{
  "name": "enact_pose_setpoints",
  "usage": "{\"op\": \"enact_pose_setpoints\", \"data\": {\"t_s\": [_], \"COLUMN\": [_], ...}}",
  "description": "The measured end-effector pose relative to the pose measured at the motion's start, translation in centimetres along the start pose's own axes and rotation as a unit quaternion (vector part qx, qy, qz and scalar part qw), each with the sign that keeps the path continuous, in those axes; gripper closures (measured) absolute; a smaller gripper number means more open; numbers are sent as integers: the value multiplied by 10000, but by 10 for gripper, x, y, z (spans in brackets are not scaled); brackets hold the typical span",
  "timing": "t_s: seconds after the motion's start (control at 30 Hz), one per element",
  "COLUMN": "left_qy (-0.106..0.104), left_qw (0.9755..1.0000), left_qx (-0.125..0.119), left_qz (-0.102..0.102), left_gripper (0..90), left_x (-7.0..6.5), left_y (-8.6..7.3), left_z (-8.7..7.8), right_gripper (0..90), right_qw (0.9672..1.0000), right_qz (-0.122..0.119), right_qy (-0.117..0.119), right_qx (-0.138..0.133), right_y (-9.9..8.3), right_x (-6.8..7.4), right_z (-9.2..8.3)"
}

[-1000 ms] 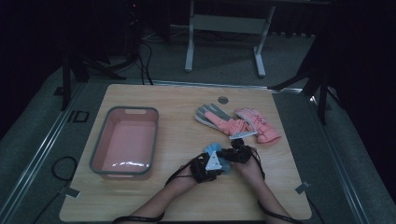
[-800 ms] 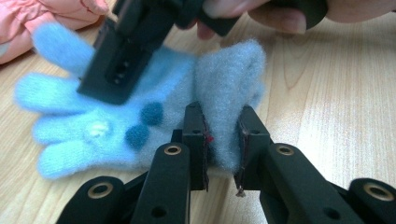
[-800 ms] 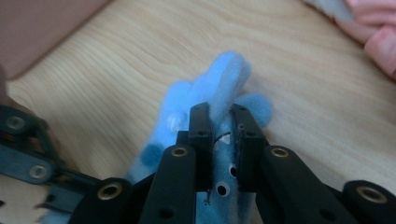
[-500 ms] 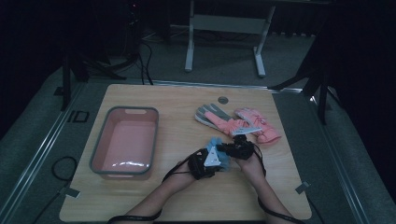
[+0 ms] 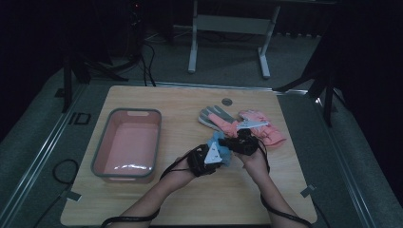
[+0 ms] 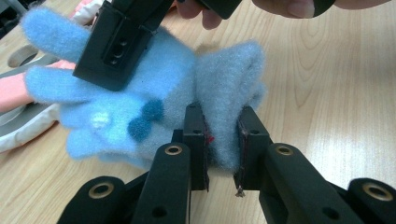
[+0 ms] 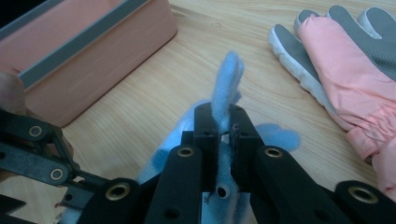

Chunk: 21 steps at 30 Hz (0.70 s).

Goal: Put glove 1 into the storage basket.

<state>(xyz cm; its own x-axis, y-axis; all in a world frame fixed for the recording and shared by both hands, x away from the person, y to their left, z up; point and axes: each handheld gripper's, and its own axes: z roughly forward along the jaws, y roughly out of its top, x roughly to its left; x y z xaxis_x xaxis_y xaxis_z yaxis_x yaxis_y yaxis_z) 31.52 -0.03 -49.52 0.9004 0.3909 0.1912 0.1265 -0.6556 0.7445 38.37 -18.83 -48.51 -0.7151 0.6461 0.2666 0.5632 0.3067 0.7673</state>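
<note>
Blue fleece glove (image 6: 140, 107) held off the table (image 5: 180, 102) between both tools, pinched at two places. Cuff end clamped in the left gripper (image 6: 223, 149), jaws nearly shut with a thick fold of fleece squeezed between the pads. Finger end caught by the right gripper (image 7: 225, 135), jaws almost closed on a thin flap that sticks up past the tips. Seen from the left gripper, long axis running away to the left and slightly forward, fingers fanned out beyond the right gripper's black jaw, which crosses the palm from above. Seen from the right gripper, glove hanging straight ahead and below, left gripper's linkage low at the left edge. Both tools equally on the glove, so neither nearer; grips close together, fabric bunched and slack between them rather than stretched.

Pink bin (image 5: 127, 142) to the left of the left gripper, near but apart, open side up and nothing visible inside. Pink and grey glove pair (image 5: 242, 124) just beyond the right gripper, lying flat on the wood, not touching the blue one as far as can be told.

Likely next: carry sideways toward the bin, cuff end leading. Judged risk: thin flap slipping from the right jaws, leaving the glove dangling from the cuff alone.
</note>
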Motion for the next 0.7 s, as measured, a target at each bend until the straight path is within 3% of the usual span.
{"op": "enact_pose_setpoints", "data": {"t_s": [0.23, 0.7], "left_qy": [135, 410], "left_qw": [9999, 9991], "left_qx": [-82, -71], "left_qz": [48, 107], "left_gripper": [784, 784], "left_x": [6, 22], "left_y": [6, 9], "left_z": [-13, -41], "right_gripper": [847, 847], "right_qw": [9998, 9992], "right_qz": [75, -83], "right_qy": [35, 138], "right_qx": [-168, -360], "right_y": [8, 42], "right_x": [2, 19], "right_z": [-2, -1]}}
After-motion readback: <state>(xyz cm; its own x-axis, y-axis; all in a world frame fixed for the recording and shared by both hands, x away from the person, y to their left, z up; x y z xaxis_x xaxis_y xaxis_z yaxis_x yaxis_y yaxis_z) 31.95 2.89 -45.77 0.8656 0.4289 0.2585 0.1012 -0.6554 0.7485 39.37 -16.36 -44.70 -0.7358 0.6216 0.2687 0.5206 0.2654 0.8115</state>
